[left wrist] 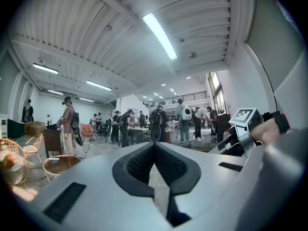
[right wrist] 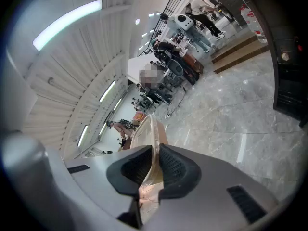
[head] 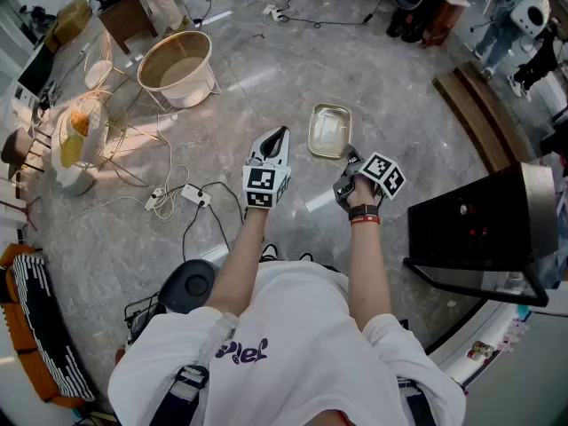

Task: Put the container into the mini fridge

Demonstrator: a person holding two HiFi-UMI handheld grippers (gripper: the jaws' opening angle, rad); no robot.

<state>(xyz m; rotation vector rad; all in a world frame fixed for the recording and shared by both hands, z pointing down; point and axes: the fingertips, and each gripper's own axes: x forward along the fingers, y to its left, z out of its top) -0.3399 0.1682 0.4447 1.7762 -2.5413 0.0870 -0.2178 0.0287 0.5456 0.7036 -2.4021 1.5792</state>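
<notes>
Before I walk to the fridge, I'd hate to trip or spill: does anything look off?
The container hangs from the right gripper by one corner of its rim only, so it could tip. A power strip and loose cables sprawl on the floor to your left. Nothing looks spilled.

Big open lab/workshop hall: polished stone floor (head: 266, 96) w/ loose cables (head: 197, 204), ribbed ceiling (left wrist: 96, 37), strip lights (left wrist: 161, 35), ppl (left wrist: 156, 121) w/ backpacks round desks (left wrist: 136, 130).

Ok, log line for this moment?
right gripper: shut on container rim | left gripper: shut, empty | mini fridge: at right
</notes>
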